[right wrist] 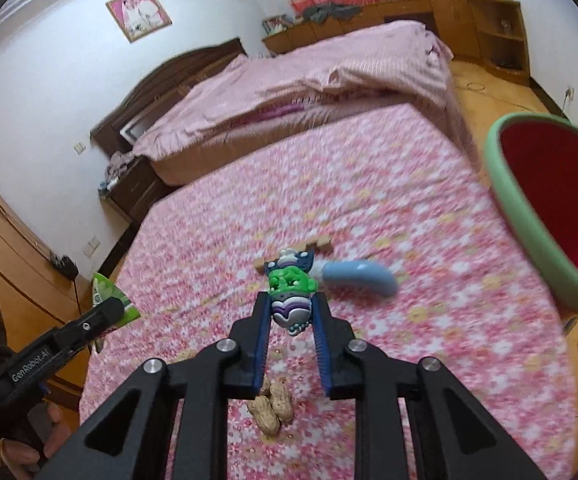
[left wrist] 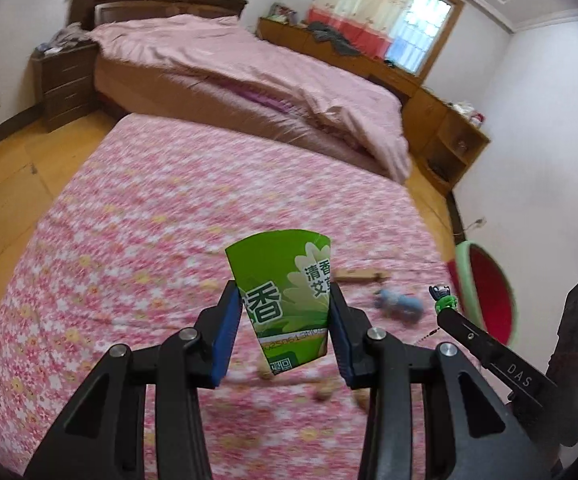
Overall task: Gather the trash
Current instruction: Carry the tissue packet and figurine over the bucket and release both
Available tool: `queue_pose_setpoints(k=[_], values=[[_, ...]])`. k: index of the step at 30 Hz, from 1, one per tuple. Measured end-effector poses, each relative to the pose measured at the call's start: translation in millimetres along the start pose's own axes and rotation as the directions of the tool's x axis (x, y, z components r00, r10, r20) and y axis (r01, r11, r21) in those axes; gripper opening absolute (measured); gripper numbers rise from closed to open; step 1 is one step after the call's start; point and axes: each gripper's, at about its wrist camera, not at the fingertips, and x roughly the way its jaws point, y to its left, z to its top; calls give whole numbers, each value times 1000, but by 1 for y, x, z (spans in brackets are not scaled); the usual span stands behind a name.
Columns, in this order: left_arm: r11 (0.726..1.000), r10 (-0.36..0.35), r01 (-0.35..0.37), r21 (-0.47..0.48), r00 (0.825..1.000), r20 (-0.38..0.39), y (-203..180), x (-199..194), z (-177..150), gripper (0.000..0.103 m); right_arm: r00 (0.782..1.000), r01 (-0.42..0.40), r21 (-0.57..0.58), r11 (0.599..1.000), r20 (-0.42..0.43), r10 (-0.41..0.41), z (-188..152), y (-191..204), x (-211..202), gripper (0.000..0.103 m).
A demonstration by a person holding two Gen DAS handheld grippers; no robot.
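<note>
My left gripper (left wrist: 285, 300) is shut on a green printed carton (left wrist: 285, 292) and holds it above the pink flowered bed cover (left wrist: 137, 248); the carton also shows in the right wrist view (right wrist: 107, 296). My right gripper (right wrist: 291, 308) is shut on a small green-and-purple toy figure (right wrist: 291, 292), also seen in the left wrist view (left wrist: 443, 298). Peanut shells (right wrist: 271, 404) lie on the cover below the right gripper. A red bin with a green rim (right wrist: 553, 208) stands at the bed's right edge, also in the left wrist view (left wrist: 489, 292).
A blue object (right wrist: 359, 276) and a small wooden piece (right wrist: 321, 245) lie on the cover beyond the toy. A second bed with a pink quilt (left wrist: 249, 64) stands behind. Wooden cabinets (left wrist: 441, 128) line the far wall, a nightstand (left wrist: 65, 80) at left.
</note>
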Motion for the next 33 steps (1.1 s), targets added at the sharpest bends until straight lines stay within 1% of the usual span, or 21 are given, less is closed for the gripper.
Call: queue_pose_setpoints(k=[4,7,10,17,20,24,29,33], values=[[997,-59,58,53,998,18,-27,-13,9,42,998,14,5,1000,68,-15,10,-7,-33,22],[990,-129,129,63,992,-1,-45,-19,18,42,995,17,15,1000,97,-18,20,-15,-56,22],[982,-172,173,75,985,-12,-64,-24,28,42,991,33,19,999,129,-35,31,-23,-78,22],[966,-207,207,152,978,-18,-113,-26,39,42,978,76,71,995,191,-89,53,-55,-119,22],[957,-223,226,182,974,-37,-135,-18,40,42,970,97,97,991,214,-116,60,-73,-132,22],[941,-245,253,224,967,-61,-170,-3,35,42,964,114,128,985,226,-141,66,-98,-140,23],[919,-268,294,264,955,-128,-213,29,23,42,963,124,177,976,217,-161,67,-134,-141,23],[900,-281,324,290,942,-182,-247,58,13,42,964,132,235,963,194,-180,65,-171,-134,23]])
